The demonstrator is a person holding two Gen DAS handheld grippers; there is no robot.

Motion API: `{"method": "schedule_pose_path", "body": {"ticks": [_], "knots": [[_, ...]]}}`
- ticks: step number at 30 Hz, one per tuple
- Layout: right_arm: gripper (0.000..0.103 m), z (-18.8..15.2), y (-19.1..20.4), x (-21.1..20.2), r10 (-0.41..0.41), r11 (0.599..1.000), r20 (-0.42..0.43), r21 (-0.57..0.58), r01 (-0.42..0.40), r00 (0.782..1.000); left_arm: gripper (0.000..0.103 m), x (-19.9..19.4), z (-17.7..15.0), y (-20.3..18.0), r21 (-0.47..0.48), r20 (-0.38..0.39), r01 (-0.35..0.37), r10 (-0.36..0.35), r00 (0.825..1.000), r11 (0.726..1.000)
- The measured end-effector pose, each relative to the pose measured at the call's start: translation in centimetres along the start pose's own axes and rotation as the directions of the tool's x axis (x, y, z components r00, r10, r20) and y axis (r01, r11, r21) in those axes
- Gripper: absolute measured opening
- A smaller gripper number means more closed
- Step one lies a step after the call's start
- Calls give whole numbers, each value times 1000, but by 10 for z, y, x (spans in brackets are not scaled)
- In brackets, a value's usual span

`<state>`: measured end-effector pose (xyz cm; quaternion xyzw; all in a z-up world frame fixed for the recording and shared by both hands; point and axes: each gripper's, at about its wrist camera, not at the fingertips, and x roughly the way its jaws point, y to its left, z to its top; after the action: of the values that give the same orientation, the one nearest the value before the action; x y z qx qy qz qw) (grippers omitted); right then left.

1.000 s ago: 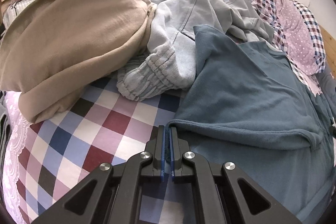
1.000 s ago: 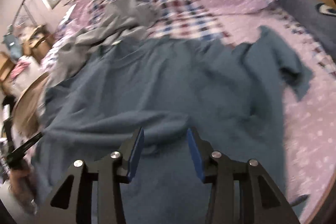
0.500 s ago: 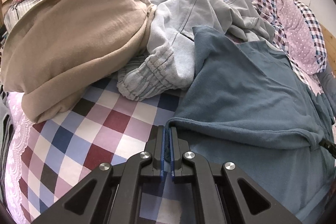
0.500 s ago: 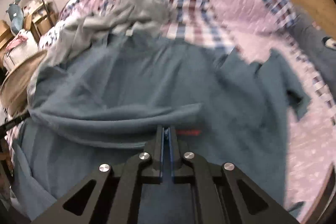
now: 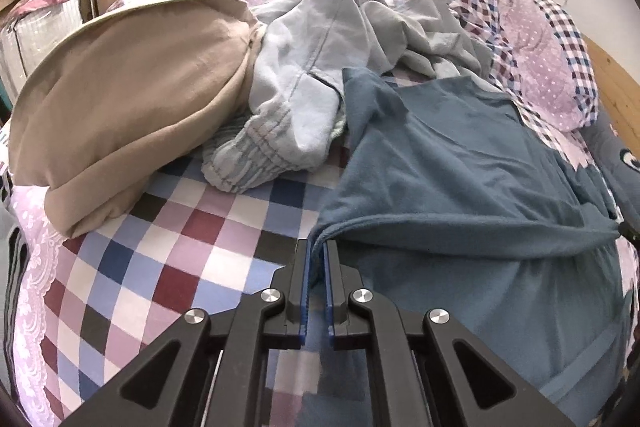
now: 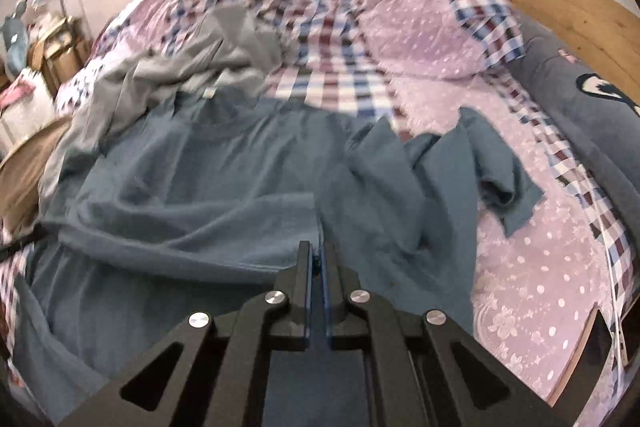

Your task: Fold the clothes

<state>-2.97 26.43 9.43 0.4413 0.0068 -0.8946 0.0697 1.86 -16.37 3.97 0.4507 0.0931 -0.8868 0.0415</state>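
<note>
- Since a second ago the right hand-held gripper [image 6: 316, 259] has gone from wide apart to pinched tight on the bottom edge of the blue T-shirt [image 6: 224, 163]; the left hand-held gripper [image 5: 316, 259] has stayed clamped on the same edge throughout, with the edge now lifted a little higher.
- Both jaws stand nearly closed, each with a fold of blue cloth between the pads, so both are holding the shirt and nothing else.
- That T-shirt lies spread on the bed [image 6: 532, 267], its body stretching forward from both grippers and its collar at the far end; one sleeve [image 6: 504, 179] lies crumpled ahead and to the right of the right gripper.
- My judgement: the step in hand is the first fold, with the hem raised between the two grips. The next move calls for carrying both grips forward together, level and evenly spaced, so the hem lands squarely toward the collar.
- Ahead and to the left of the left gripper sit a tan folded garment [image 5: 132, 107] and a pale grey heap of clothes [image 5: 320, 67], near the shirt's left shoulder.
- Hard to make out: the right view is motion-blurred, the shirt's lower corners run out of frame, and how much cloth each pad holds is hidden by the jaws.
</note>
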Motion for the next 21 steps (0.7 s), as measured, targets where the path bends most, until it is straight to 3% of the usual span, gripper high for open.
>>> {"method": "schedule_pose_path", "body": {"ticks": [4,8,14,16,18,19,20,21], "knots": [[2,-12,-3,7,7,1000,-53,-19,-8,999,4,-8,-1,8,-18,-3,25,-25,1000,1000],[2,-14,-10,-1,-10,1000,-34,2,10,999,2,-6,-3,18,-51,-29,39,-41,999,998],[7,-15,-2,4,-161,983,-55,-98,155,985,0,-14,0,13,13,17,18,-18,1000,1000],[10,-12,13,-4,-80,987,-9,-141,78,997,2,-15,0,9,56,34,6,-8,999,998],[36,-9,35,-13,19,982,39,-191,-11,999,11,-14,-1,5,95,37,9,-13,999,995],[49,-8,50,-15,67,974,56,-220,-53,996,22,-13,-1,4,105,32,12,-16,999,994],[48,-8,63,-14,109,965,59,-246,-91,992,34,-11,-1,2,112,30,13,-16,999,994],[48,-8,76,-13,151,954,62,-272,-129,987,38,-9,-1,1,119,30,13,-17,999,993]]}}
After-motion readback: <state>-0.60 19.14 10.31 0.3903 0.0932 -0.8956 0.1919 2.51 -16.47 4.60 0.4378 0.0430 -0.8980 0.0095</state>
